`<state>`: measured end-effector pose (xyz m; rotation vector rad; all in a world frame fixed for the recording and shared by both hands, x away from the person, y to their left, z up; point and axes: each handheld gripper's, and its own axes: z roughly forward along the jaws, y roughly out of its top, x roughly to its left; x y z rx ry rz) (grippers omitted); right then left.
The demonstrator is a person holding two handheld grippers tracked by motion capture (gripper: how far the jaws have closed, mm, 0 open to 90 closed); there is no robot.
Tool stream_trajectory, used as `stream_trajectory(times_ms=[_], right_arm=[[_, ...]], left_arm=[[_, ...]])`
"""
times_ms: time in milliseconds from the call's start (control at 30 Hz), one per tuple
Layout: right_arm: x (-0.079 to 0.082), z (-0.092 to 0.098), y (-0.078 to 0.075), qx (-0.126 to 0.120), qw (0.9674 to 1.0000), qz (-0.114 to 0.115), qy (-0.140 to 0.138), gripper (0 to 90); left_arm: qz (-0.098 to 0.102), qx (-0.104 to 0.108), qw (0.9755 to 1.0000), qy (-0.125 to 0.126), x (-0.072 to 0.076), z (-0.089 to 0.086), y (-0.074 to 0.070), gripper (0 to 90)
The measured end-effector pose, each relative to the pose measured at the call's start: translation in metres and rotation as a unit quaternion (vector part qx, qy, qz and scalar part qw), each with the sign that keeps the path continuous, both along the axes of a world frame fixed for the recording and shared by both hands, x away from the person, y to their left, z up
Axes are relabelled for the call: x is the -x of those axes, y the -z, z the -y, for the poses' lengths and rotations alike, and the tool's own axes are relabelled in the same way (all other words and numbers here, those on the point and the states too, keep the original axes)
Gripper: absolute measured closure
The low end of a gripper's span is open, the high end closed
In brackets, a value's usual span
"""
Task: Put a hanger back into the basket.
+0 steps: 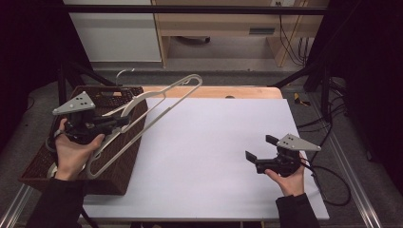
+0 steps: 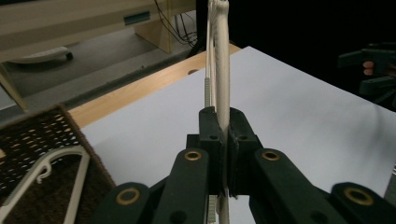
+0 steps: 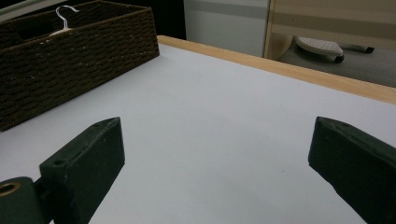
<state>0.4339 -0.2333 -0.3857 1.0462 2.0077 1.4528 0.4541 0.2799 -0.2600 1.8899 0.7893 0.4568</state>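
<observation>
**Inspector:** Left gripper (image 2: 223,140) is clamped on a cream hanger (image 1: 157,102), its jaws pinched flat on one thin bar of the frame, as the left gripper view shows. Seen from the high view, the hanger is off the surface and slanted, its lower end above the wicker basket (image 1: 33,171) and its upper end reaching over the white sheet (image 1: 214,156).

**Clerk:** And the other hand?

**Inspector:** Right gripper (image 1: 261,154) stands released, jaws wide apart with nothing between them, low over the right part of the sheet and well apart from the hanger.

**Clerk:** Which step would that be?

**Inspector:** By my reading, lifting a hanger out of the basket to bring it onto the sheet. The next move calls for carrying it clear of the basket rim, then lowering it flat on the open sheet, or passing the far end to the free gripper.

**Clerk:** Anything in the way?

**Inspector:** A second hanger (image 2: 51,172) lies in the basket just below; its metal hook (image 3: 63,18) stands above the rim in the right gripper view. The lower loop of the held hanger could catch on it or on the rim. A wooden table edge (image 1: 228,91) borders the sheet at the far side, with cabinets beyond. The sheet itself is bare.
</observation>
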Motion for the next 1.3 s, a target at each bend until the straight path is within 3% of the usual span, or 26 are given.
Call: stream_trajectory(times_ms=[133, 633, 933, 1300], right_arm=[[0.000, 0.000, 0.000, 0.001, 1.0000, 0.000, 0.000, 3.6], [-0.001, -0.002, 0.002, 0.008, 1.0000, -0.005, 0.000, 3.3], [-0.002, -0.003, 0.003, 0.012, 0.9999, -0.004, -0.001, 3.2], [-0.003, -0.004, 0.004, 0.016, 0.9998, -0.007, -0.001, 3.2]], left_arm=[[0.004, 0.004, 1.0000, -0.005, -0.004, -0.015, 0.000, 86.6], [-0.003, -0.026, 0.9979, -0.058, -0.028, -0.077, 0.009, 86.6], [-0.015, -0.023, 0.9968, -0.075, -0.035, -0.113, 0.023, 86.6], [-0.037, -0.034, 0.9930, -0.107, -0.038, -0.145, 0.043, 86.6]])
